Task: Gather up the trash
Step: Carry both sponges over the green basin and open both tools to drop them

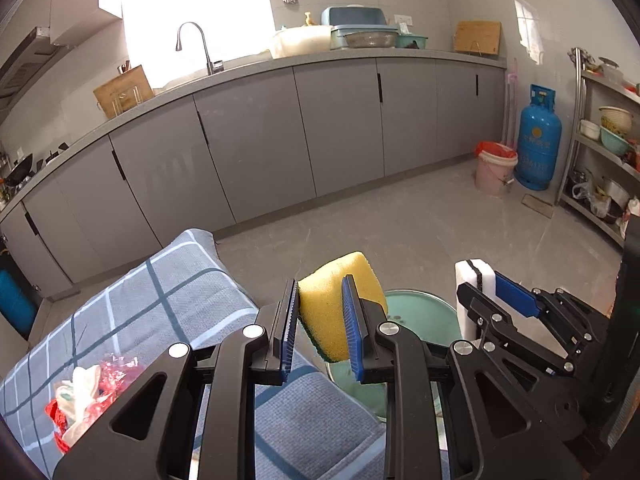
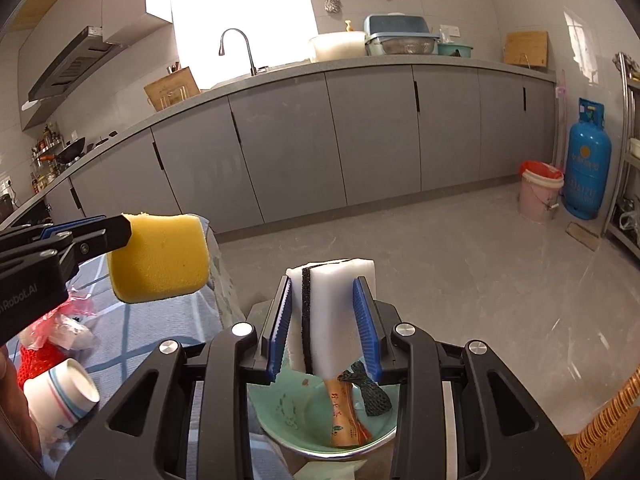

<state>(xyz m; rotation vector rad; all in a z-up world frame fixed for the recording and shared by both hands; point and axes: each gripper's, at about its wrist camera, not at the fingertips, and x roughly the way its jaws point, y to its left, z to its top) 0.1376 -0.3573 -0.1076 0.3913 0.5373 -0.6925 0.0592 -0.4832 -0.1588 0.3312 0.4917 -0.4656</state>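
My left gripper (image 1: 320, 320) is shut on a yellow sponge (image 1: 332, 300) with a green scouring side, held above a checked cloth (image 1: 160, 300). It also shows in the right wrist view (image 2: 160, 256). My right gripper (image 2: 324, 328) is shut on a white sponge (image 2: 332, 312) with a black layer, held over a green bin (image 2: 296, 408). The bin holds a wrapper (image 2: 344, 416) and black netting (image 2: 372, 396). Red plastic wrapping and crumpled paper (image 1: 84, 396) lie on the cloth, beside a paper cup (image 2: 64, 396).
Grey kitchen cabinets (image 1: 280, 128) run along the back under a counter with a sink tap (image 1: 200, 44). A pink bucket (image 1: 494, 168) and a blue gas cylinder (image 1: 538, 140) stand at the right. A metal shelf rack (image 1: 600, 140) is far right. A wicker basket (image 2: 600, 436) sits at lower right.
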